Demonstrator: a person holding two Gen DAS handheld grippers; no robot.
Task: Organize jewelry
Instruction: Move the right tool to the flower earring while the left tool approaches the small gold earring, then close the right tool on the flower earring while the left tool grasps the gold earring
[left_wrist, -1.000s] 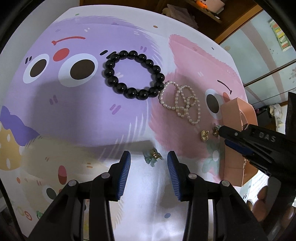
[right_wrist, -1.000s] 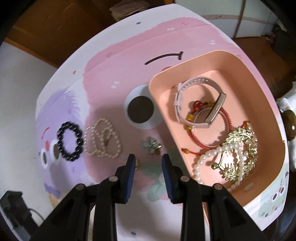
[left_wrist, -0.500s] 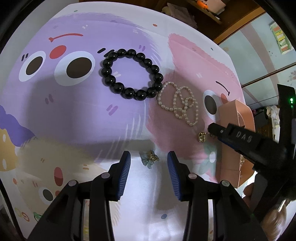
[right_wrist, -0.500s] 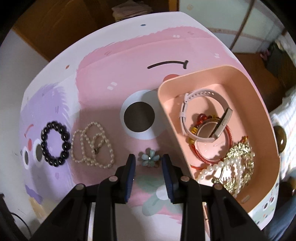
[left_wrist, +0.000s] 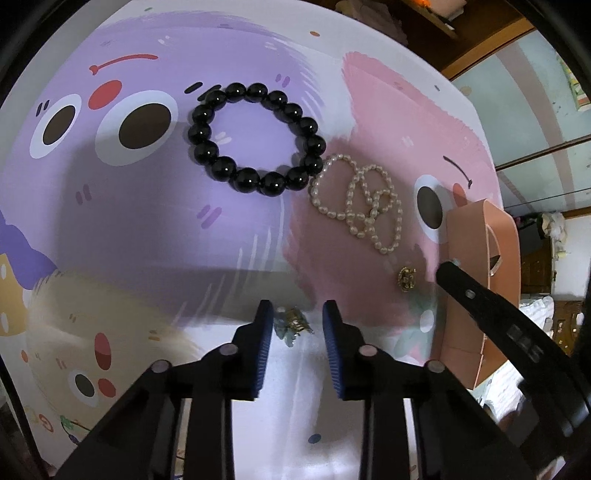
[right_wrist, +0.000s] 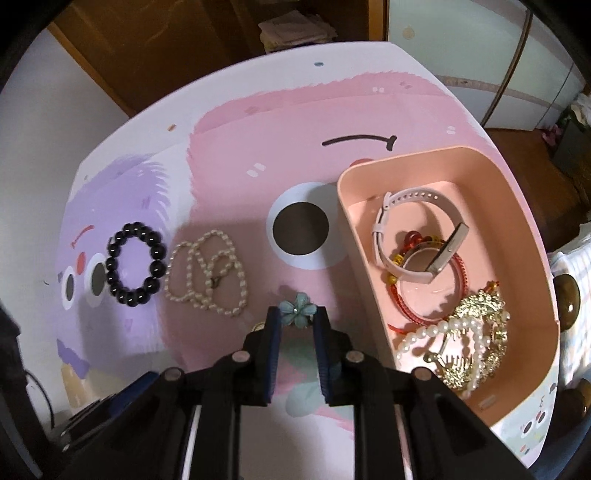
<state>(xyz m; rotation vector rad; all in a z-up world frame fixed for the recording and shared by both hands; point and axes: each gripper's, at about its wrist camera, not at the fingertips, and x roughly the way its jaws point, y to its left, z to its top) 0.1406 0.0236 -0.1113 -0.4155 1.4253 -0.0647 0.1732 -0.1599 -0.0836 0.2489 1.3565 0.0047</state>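
Note:
A black bead bracelet (left_wrist: 255, 136) (right_wrist: 135, 264) and a looped pearl strand (left_wrist: 364, 205) (right_wrist: 207, 273) lie on the cartoon-print mat (left_wrist: 147, 229). A small gold earring (left_wrist: 406, 278) lies near the pink box (left_wrist: 480, 295) (right_wrist: 524, 229). My left gripper (left_wrist: 297, 317) is open around a teal and gold flower clip (left_wrist: 291, 325) on the mat. My right gripper (right_wrist: 295, 319) is open with a teal flower earring (right_wrist: 297, 314) between its fingertips. The box holds a watch (right_wrist: 417, 236), a red bracelet, pearls and a gold comb (right_wrist: 476, 332).
The right gripper's arm (left_wrist: 498, 332) reaches in at the right of the left wrist view, in front of the box. The mat's far edge (right_wrist: 258, 66) meets dark wooden furniture. A glass door stands behind the box.
My right gripper has moved forward, so the teal flower earring now sits between its fingertips. My left gripper has crept up on the flower clip.

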